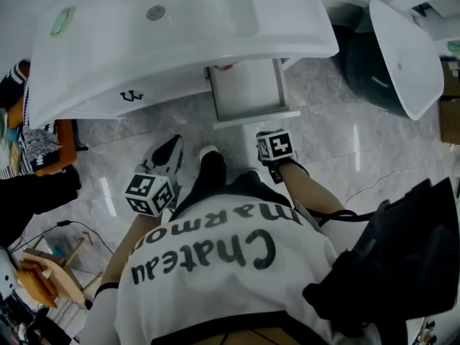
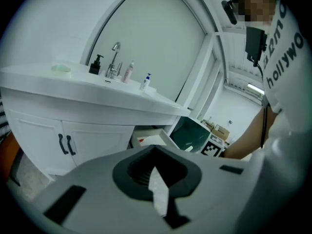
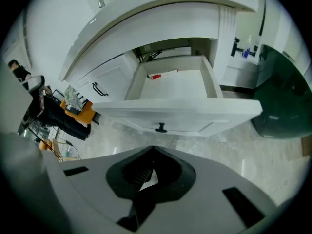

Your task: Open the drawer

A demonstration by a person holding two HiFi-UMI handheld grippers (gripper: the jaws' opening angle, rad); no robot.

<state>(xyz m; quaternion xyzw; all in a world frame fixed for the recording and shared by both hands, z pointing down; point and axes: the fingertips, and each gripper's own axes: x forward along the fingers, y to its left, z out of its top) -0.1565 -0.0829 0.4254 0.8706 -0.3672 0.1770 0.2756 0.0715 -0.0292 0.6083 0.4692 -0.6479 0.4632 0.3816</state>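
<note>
Head view with the two gripper views. The drawer (image 1: 248, 92) is shown drawn well out from under the white washbasin unit (image 1: 215, 54). Its interior is exposed, and its sliding axis runs from the cabinet straight toward the person. In the right gripper view, a small red-and-white item (image 3: 162, 74) is seen lying at the back of the tray. What it is cannot be made out at this size.

The right gripper (image 3: 152, 153) is held just in front of the drawer's front panel and pointed steeply down at the floor (image 3: 214, 150). Its jaws are pressed together with nothing between them. The black knob (image 3: 160, 127) lies ahead of the jaw tips, on the middle of the panel, and clear of them.

The left gripper (image 2: 156, 150) is likewise closed and empty. It is held off to the left, facing the cabinet doors (image 2: 73, 140), with the drawer off to its right.

The right hand is therefore the nearer one, in line with the sliding axis. The task is judged essentially complete. Any further pull would be made along that axis, toward the person, and the jaws would have to be parted first to take the knob.
</note>
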